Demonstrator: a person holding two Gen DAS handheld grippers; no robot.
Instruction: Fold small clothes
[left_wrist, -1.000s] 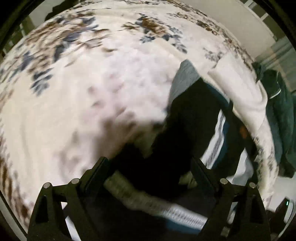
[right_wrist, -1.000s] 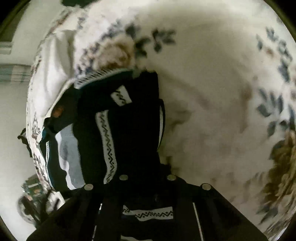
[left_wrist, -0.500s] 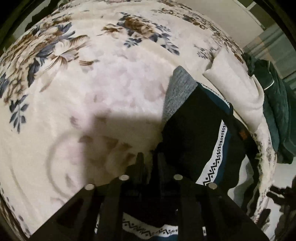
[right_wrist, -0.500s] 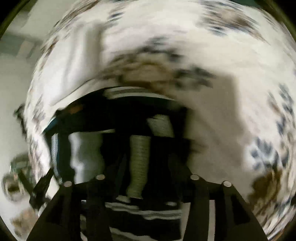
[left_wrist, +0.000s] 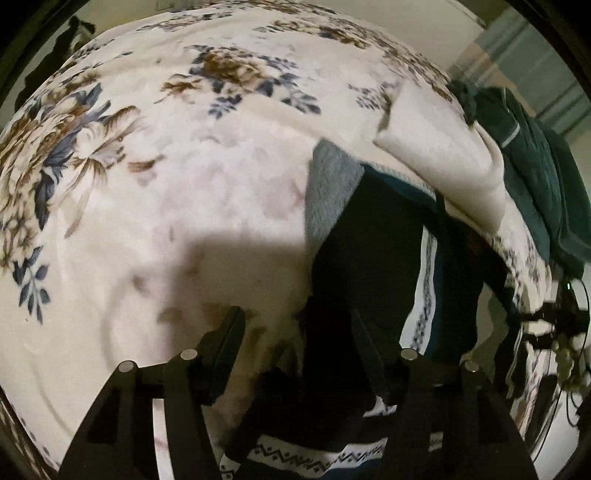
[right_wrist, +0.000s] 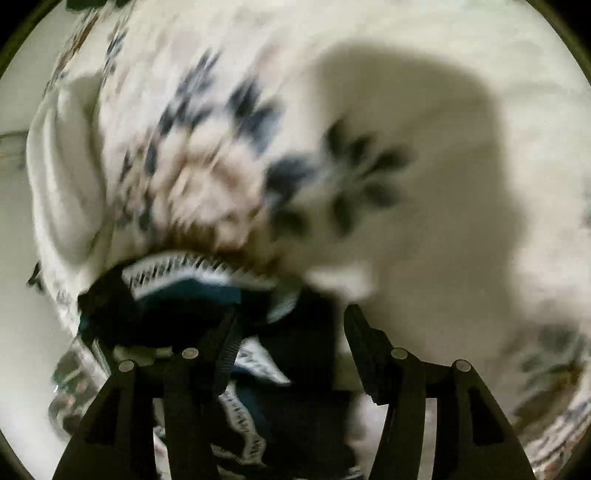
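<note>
On the floral blanket (left_wrist: 221, 192), toward four o'clock of the left view, lies the dark patterned garment (left_wrist: 373, 258), where the left gripper (left_wrist: 299, 332), pinched a half second ago, has just spread, while the right gripper (right_wrist: 291, 325), jaws apart and just narrowing slightly, straddles its edge.

Cream fleece blanket (left_wrist: 229, 206) with brown-and-navy flower print covered bed, filling both views. Blanket edge folded back at 2 o'clock. Dark green garment (left_wrist: 539, 184) heaped beyond, 3 o'clock. Pale wall (left_wrist: 476, 33) at 1 o'clock. Hard shadow fell across blanket.
</note>
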